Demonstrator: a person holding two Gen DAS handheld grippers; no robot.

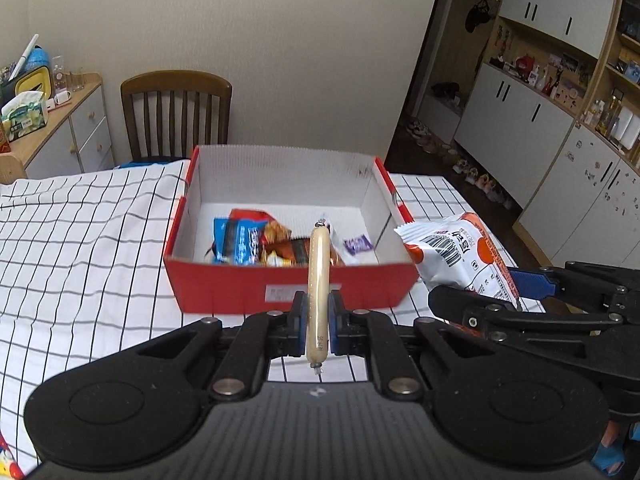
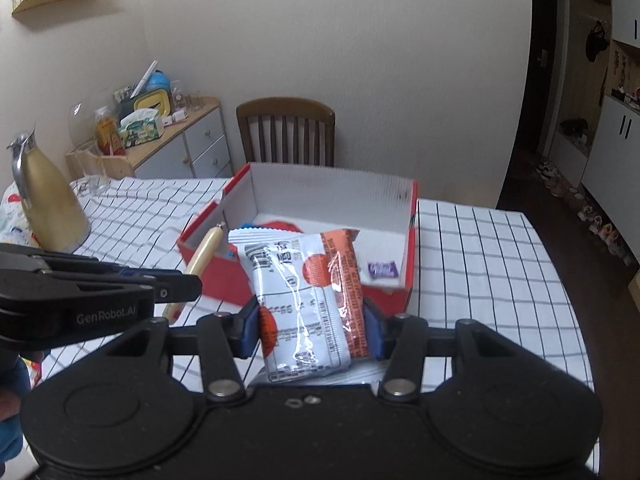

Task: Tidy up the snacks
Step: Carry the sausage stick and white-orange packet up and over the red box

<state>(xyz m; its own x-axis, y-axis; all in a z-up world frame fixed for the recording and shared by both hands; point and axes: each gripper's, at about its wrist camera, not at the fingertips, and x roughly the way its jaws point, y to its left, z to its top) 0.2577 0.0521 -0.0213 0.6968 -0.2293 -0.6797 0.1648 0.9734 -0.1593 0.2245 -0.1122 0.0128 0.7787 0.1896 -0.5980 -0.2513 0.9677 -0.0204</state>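
The left hand-held gripper [image 1: 319,322] is clamped tight on a slim, pale beige sausage stick in clear wrapping with metal clips at both ends [image 1: 319,280]. The blue pads [image 1: 303,320] press it on both sides near its lower half, and the stick stands roughly upright between them, its top end rising in front of the box's near wall.

The right hand-held gripper [image 2: 312,330] is closed partway on a flat, white and orange plastic snack packet printed with a barcode and text [image 2: 304,292]. Its blue pads [image 2: 250,330] squeeze the packet's long edges, and the packet points forward towards the box, its far end overlapping the box's near rim in the right wrist view.

Just ahead of both grippers sits an open red cardboard box with a white inside [image 1: 288,184], resting on the bench covered in a white cloth with a black grid [image 1: 80,240]. Inside lie several packets: a blue one [image 1: 236,240], orange-brown ones [image 1: 280,246] and a small purple one [image 1: 358,245].

A brown wooden slatted chair [image 1: 176,112] stands behind the bench, and a gold metal jug [image 2: 48,200] stands on the bench's left side.
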